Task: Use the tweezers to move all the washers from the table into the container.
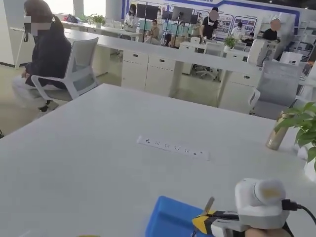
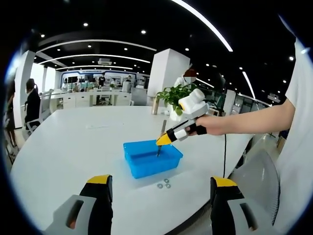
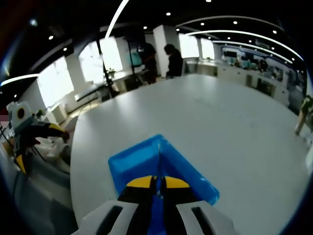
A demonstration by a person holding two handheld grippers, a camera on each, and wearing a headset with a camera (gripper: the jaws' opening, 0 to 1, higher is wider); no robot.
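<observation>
**Head view.** The white table (image 1: 98, 163) has a power strip (image 1: 173, 147) set into its middle. A potted plant (image 1: 303, 126) and a gold bottle (image 1: 277, 132) stand near its right edge. A seated person (image 1: 44, 54) occupies an office chair (image 1: 81, 66) beyond the far left corner. The blue container (image 1: 173, 219) sits at the bottom edge of the view. The right gripper (image 1: 201, 222) is just beside it, jaws pressed together on the tweezers (image 1: 209, 204), whose upper end points upward.

**Left gripper view.** Nothing stands between this camera and the container. Three washers (image 2: 167, 181) lie on the table, just beside the container's near wall. The container's contents cannot be made out. The tweezers' lower tips reach down inside the container; whether they carry a washer cannot be told. The left gripper (image 2: 161, 188) has its jaws spread wide and holds nothing.

**Right gripper view.** The yellow jaw tips meet with only a thin gap, directly over the container's near corner. The left gripper appears at the far left, well apart from the container.
</observation>
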